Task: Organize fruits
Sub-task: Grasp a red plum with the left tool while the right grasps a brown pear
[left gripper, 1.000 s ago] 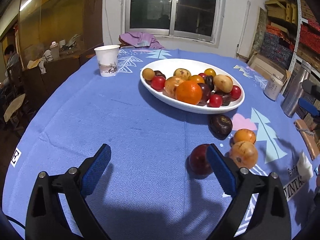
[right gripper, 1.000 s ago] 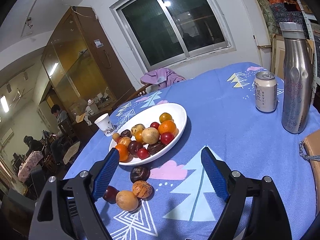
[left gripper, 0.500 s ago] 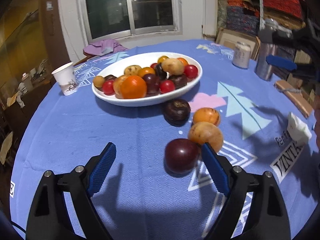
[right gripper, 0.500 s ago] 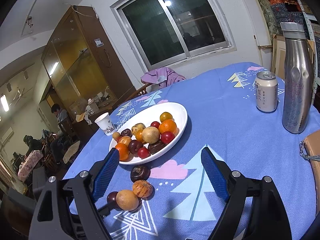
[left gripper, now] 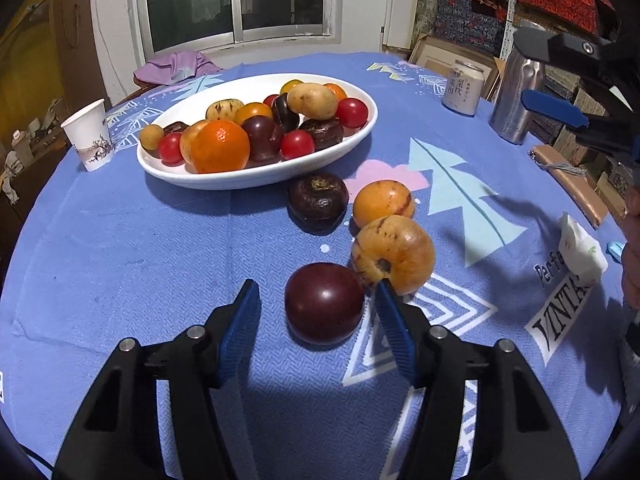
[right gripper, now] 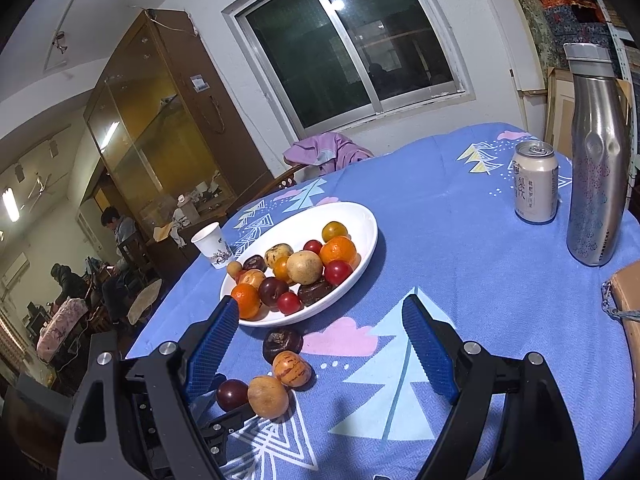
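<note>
A white oval bowl (left gripper: 352, 142) (right gripper: 360, 248) holds several mixed fruits. Four fruits lie on the blue cloth in front of it: a dark red plum (left gripper: 324, 303) (right gripper: 231, 395), a tan spotted fruit (left gripper: 394, 254) (right gripper: 267, 396), an orange spotted fruit (left gripper: 383, 203) (right gripper: 291, 368) and a dark brown fruit (left gripper: 318, 201) (right gripper: 282, 340). My left gripper (left gripper: 318, 304) is open with its blue pads on either side of the plum, not touching it. My right gripper (right gripper: 320, 350) is open and empty, raised above the cloth.
A paper cup (left gripper: 88, 136) stands left of the bowl. A drink can (right gripper: 535, 182) and a steel bottle (right gripper: 596, 168) stand at the right. A brown wrapped packet (left gripper: 572, 184) and a white paper scrap (left gripper: 580, 250) lie near the right edge.
My left gripper has swung right and moved forward, so the plum now sits between its pads, and its jaws have narrowed. The right gripper has barely moved.
</note>
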### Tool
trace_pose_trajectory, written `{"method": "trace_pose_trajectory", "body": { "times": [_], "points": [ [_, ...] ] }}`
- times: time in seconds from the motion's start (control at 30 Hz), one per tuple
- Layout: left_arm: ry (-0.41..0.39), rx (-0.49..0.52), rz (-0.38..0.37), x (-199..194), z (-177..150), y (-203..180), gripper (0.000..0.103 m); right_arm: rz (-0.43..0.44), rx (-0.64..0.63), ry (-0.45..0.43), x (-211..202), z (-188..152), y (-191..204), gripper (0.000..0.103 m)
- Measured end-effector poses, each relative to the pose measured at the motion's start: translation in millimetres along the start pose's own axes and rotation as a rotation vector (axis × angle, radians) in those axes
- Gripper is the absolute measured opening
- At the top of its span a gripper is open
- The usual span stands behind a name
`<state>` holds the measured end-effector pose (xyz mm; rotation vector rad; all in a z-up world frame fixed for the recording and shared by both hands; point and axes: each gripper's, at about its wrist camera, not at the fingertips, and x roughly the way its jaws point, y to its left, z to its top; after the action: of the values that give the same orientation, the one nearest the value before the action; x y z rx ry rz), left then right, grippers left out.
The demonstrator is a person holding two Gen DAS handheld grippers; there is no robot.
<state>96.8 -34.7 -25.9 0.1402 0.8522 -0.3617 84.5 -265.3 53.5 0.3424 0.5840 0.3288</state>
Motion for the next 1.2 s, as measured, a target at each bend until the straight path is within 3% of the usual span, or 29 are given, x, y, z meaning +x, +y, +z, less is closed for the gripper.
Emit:
{"method": "trace_pose_trajectory", "body": {
  "times": [0.07,0.1,0.13,0.3,0.47,0.5,0.63,1.03,1.2],
  "points": [
    [0.004,-0.027,-0.045,0.8,0.2,4.1,0.049,0.002,-0.007,0.006,0.9,-0.8,1.3,0.085],
    [0.007,-0.034,-0.060,1.7,0.2,4.2,0.038,0.001,-0.011,0.009,1.9,-1.1,1.5,0.085],
    [0.015,-0.039,-0.066,3.4,0.2,4.6,0.037,0.001,-0.017,0.015,2.9,-1.9,2.4,0.085],
    [-0.037,-0.096,-0.055,-10.4,-2.4,16.8,0.036,0.016,-0.041,0.062,10.0,-6.0,6.7,0.085],
    [-0.089,-0.249,0.106,-25.9,-6.5,56.7,0.036,0.047,-0.110,0.169,28.9,-21.2,25.0,0.083],
    [-0.084,-0.285,0.102,-25.2,-7.2,64.1,0.036,0.053,-0.124,0.193,32.9,-25.1,28.8,0.082],
    [-0.076,-0.312,0.095,-23.8,-7.7,71.1,0.036,0.092,-0.171,0.322,51.6,-44.9,43.0,0.056],
    [-0.083,-0.291,0.073,-23.2,-8.8,67.4,0.036,-0.058,-0.225,0.382,74.7,-66.8,44.0,0.055],
    [-0.076,-0.295,0.070,-21.7,-9.5,67.9,0.036,-0.076,-0.258,0.385,80.0,-72.6,46.3,0.043]
  ]
}}
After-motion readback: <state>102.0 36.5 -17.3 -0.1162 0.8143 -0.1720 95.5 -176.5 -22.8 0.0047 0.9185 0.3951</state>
